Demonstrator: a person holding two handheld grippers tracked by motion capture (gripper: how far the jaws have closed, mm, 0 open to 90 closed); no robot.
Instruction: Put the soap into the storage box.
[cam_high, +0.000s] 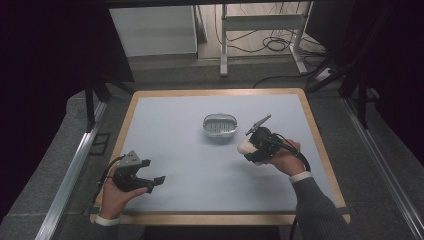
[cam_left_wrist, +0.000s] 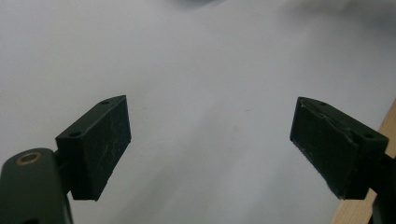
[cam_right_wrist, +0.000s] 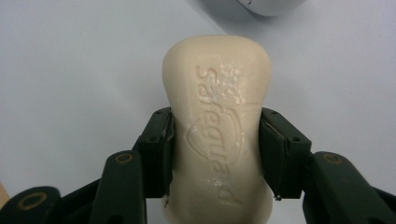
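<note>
Right gripper (cam_high: 248, 146) clamps a cream soap bar (cam_right_wrist: 217, 126), both pads pressed against the bar's long sides; raised lettering on the top face reads along its length in the right gripper view. In the high view the soap bar (cam_high: 245, 146) sticks out of the jaws toward the desk's middle, held right of centre, closer to the right edge than the left, about midway between near and far edges; whether it is just off the surface or touching, cannot tell. A small white-grey soap dish (cam_high: 219, 125) with a ribbed inside sits on the desk (cam_high: 165, 115) just beyond and left of the soap, near the desk's centre, apart from it; its rim (cam_right_wrist: 271, 5) peeks in at the top of the right gripper view. Left gripper (cam_high: 152, 182) rests by the near left corner, hand wrapped around its body, jaws spread wide with nothing between them; the left gripper view has bare desk surface between the two pads and the wooden edge (cam_left_wrist: 369, 200) at its lower right.
</note>
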